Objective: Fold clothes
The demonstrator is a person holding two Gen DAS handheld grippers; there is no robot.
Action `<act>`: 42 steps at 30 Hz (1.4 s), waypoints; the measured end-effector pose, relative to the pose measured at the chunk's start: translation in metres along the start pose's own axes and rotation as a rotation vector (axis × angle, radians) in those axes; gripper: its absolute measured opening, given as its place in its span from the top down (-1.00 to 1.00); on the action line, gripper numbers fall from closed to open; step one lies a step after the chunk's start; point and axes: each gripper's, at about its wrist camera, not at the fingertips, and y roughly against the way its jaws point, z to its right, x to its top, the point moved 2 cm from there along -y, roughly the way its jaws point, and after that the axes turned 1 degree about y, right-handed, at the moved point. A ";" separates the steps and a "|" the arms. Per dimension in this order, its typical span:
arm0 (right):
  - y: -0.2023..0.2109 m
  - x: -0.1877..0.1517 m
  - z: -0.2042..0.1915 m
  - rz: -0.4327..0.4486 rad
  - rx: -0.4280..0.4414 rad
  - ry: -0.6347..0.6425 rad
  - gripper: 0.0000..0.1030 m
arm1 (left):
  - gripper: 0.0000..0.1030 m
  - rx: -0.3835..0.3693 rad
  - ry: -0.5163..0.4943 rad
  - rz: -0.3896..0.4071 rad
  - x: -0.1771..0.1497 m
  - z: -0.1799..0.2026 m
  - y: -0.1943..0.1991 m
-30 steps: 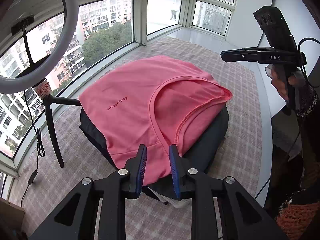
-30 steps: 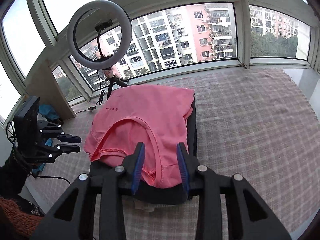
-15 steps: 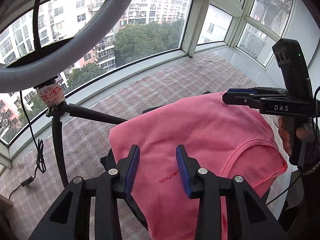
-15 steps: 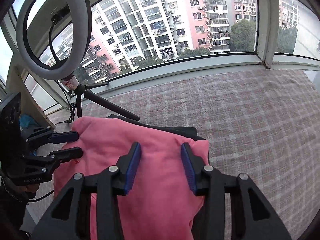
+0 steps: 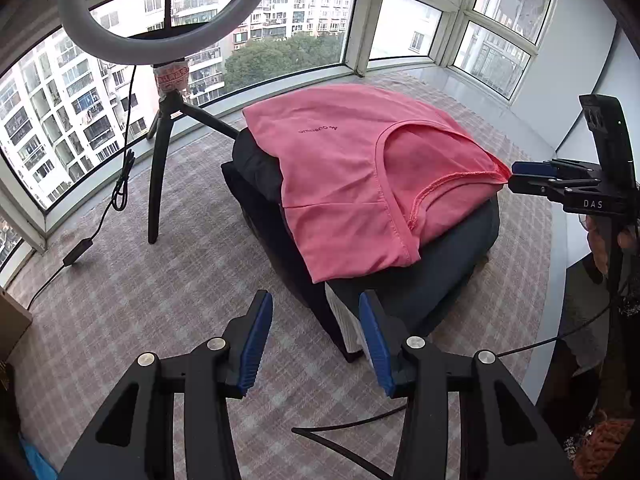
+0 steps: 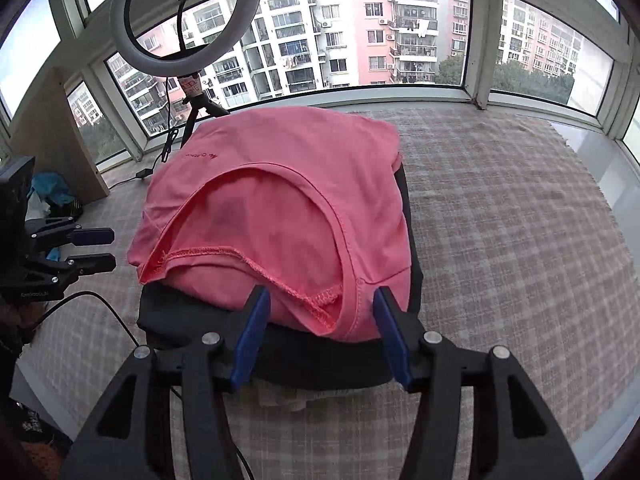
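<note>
A folded pink shirt (image 5: 352, 176) (image 6: 272, 208) lies on top of a stack of dark folded clothes (image 5: 432, 276) (image 6: 280, 356). In the left wrist view my left gripper (image 5: 316, 344) is just short of the stack's near corner. Its jaws are opening and nothing is pressed between them. In the right wrist view my right gripper (image 6: 320, 334) is at the shirt's near hem. Its jaws are opening with the hem lying loose between them. The left wrist view shows the right gripper (image 5: 516, 176) at the shirt's right corner. My left gripper (image 6: 100, 250) stands left of the stack.
A ring light (image 5: 160, 4) on a black tripod (image 5: 160, 176) stands left of the stack, its cable (image 5: 100, 216) trailing over the checked cloth (image 5: 140, 300). Windows ring the far side. A wooden board (image 6: 60, 136) and blue items (image 6: 52, 192) sit at the far left.
Both grippers reached forward over the pink shirt, then drew back to the stack's near edge. Both pairs of jaws now stand wider. The shirt lies on the stack.
</note>
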 end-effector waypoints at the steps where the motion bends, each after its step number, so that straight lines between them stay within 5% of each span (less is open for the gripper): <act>1: 0.014 -0.010 0.001 0.014 -0.022 -0.030 -0.31 | 0.12 0.014 0.017 0.018 -0.008 -0.002 0.015; 6: 0.058 -0.055 -0.020 0.062 -0.002 -0.194 -0.37 | -0.39 0.048 0.138 0.088 -0.044 -0.010 0.075; 12: 0.080 -0.078 -0.117 0.091 0.063 -0.117 -0.37 | -0.45 0.124 0.112 0.144 -0.082 0.003 0.121; 18: 0.110 -0.116 -0.209 0.129 -0.100 -0.025 -0.38 | -0.51 0.098 0.094 0.176 -0.139 0.001 0.174; 24: 0.138 -0.163 -0.275 0.136 -0.080 -0.043 -0.38 | -0.53 0.091 0.067 0.164 -0.202 -0.001 0.216; 32: 0.159 -0.219 -0.329 0.117 -0.138 -0.039 -0.38 | -0.53 0.025 0.069 0.133 -0.253 -0.009 0.246; 42: 0.182 -0.238 -0.360 0.147 -0.171 -0.022 -0.38 | -0.53 0.017 0.059 0.153 -0.280 -0.016 0.270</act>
